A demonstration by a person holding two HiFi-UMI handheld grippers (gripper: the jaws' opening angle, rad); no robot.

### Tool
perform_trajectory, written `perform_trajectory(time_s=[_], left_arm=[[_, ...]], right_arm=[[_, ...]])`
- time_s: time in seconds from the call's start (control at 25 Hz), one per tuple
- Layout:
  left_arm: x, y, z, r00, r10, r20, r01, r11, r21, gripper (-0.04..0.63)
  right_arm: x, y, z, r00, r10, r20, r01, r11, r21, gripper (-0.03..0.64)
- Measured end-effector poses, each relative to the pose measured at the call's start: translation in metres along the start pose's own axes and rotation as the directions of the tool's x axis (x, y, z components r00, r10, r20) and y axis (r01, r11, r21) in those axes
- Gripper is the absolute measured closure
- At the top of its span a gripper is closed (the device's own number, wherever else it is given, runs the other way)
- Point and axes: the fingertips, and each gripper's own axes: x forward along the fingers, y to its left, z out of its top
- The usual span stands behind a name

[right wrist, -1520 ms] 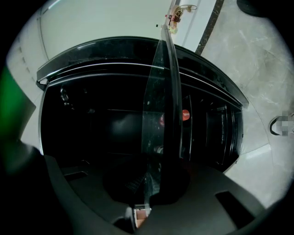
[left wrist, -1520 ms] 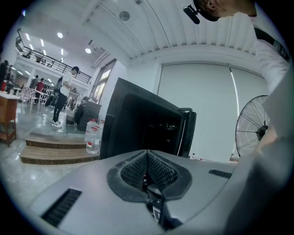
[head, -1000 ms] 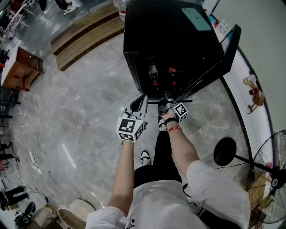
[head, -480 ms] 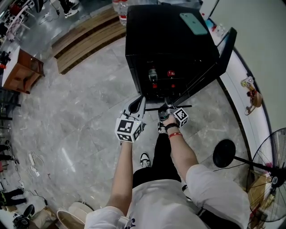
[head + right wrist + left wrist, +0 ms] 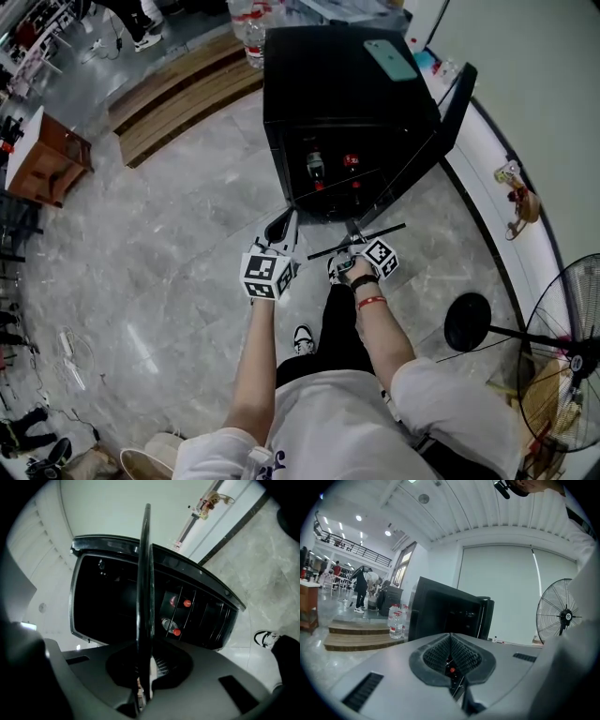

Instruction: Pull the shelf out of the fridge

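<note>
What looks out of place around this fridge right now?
The shelf is out of the black fridge, gripped edge-on in the right gripper and held tilted in the air before the open door. Nothing looks spilled or damaged.

Grey marble floor (image 5: 159, 253), wooden steps (image 5: 178, 84), brown cabinet (image 5: 47, 159) left, standing fan (image 5: 572, 356) right.

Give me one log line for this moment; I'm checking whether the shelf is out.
right hand-held gripper: shut on shelf | left hand-held gripper: shut, empty | shelf: outside fridge | door: open
</note>
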Motion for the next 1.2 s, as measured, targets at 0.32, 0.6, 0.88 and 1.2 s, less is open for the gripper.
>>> perform_trajectory(time_s=[0.32, 0.6, 0.88, 1.2], left_arm=[[-0.028, -0.015, 0.002, 0.999, 0.013, -0.035, -0.014, 1.0, -0.027, 0.577], [-0.049, -0.031, 0.013, 0.999, 0.0, -0.05, 0.0, 1.0, -0.011, 0.577], [-0.064, -0.054, 0.036, 1.0, -0.017, -0.021, 0.017, 1.0, 0.01, 0.577], [-0.082, -0.068, 0.063, 1.0, 0.004, 0.022, -0.006, 0.996, 0.094, 0.577]], right_arm=[[-0.065, 0.041, 0.005, 0.999, -0.043, 0.001, 0.042, 0.984, -0.175, 0.592], [-0.112, 0.086, 0.009, 0.998, -0.059, 0.008, 0.058, 0.921, -0.386, 0.592], [-0.148, 0.145, 0.02, 0.998, -0.021, 0.058, 0.05, 0.824, -0.565, 0.592], [-0.175, 0.205, 0.027, 0.992, 0.074, 0.101, 0.014, 0.737, -0.676, 0.592]])
